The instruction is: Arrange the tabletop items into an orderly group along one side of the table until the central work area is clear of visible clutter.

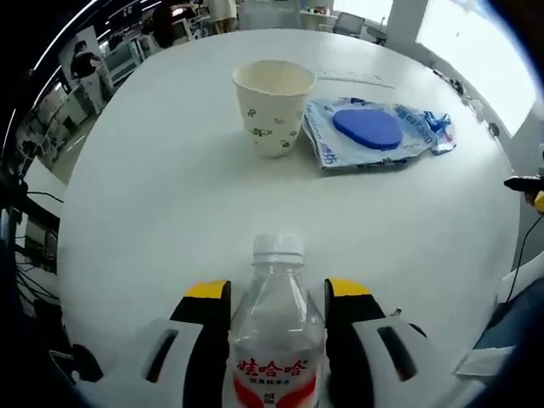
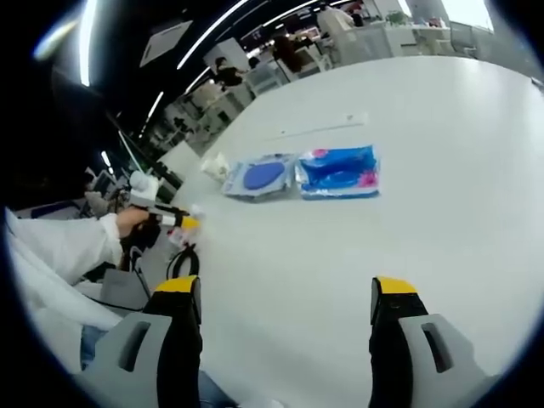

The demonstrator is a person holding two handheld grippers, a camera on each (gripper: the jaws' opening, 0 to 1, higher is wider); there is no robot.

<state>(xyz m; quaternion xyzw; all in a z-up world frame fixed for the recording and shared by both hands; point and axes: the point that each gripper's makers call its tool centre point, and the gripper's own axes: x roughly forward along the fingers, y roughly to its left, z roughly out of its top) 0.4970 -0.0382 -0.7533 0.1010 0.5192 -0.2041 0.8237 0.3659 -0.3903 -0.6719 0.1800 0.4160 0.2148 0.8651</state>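
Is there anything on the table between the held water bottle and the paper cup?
Nothing visible: bare white table lies between the clear plastic water bottle and the white patterned paper cup.

Left gripper point(image 1: 277, 297) fingers point(image 1: 206, 293) clamp bottle point(image 1: 275, 327) — upright.

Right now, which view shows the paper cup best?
The left gripper view: the paper cup stands upright and whole on the table, beside the blue packet. In the right gripper view the cup is a small pale shape far off, left of that packet.
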